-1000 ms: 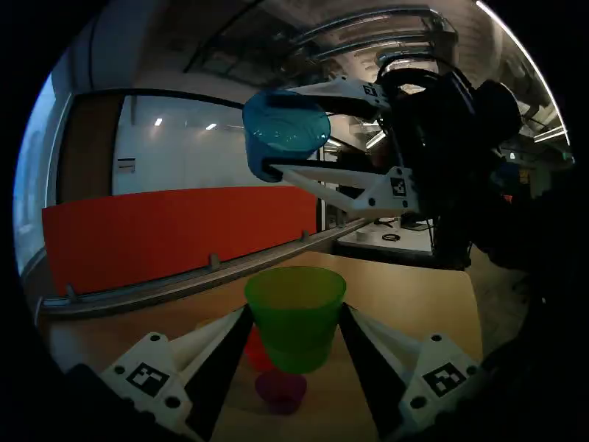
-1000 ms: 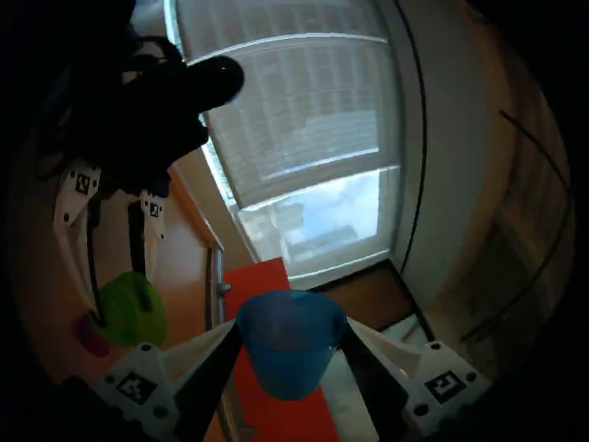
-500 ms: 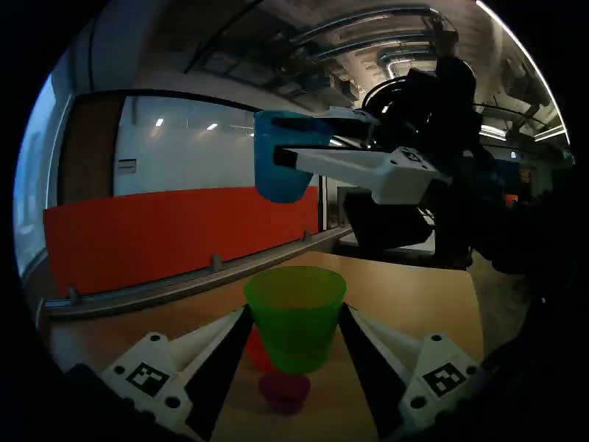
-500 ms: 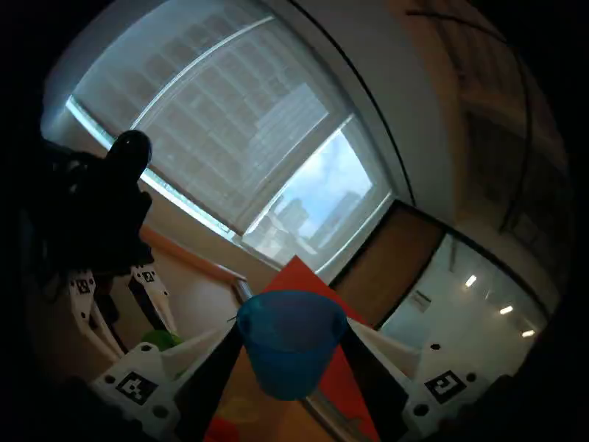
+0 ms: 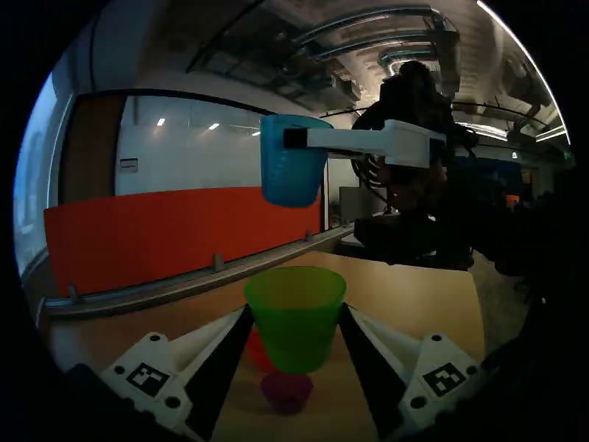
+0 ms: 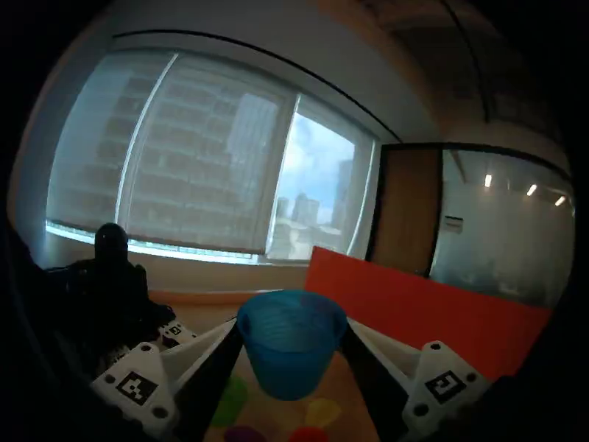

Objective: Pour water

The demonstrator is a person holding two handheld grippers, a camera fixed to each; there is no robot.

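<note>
My left gripper (image 5: pixel 294 313) pinches the green cup (image 5: pixel 295 335) upright, its mouth up, over the table (image 5: pixel 412 295). My right gripper (image 6: pixel 291 328) pinches the blue cup (image 6: pixel 290 357), also upright with vertical axis, well above the green one.

Lower cup (image 5: pixel 295 335) sits between the fingers of my left hand-held gripper (image 5: pixel 294 313), over the table (image 5: pixel 420 291). Upper cup (image 5: pixel 289 166), in my right hand-held gripper (image 6: pixel 291 328), hangs upright above and beyond it.
</note>
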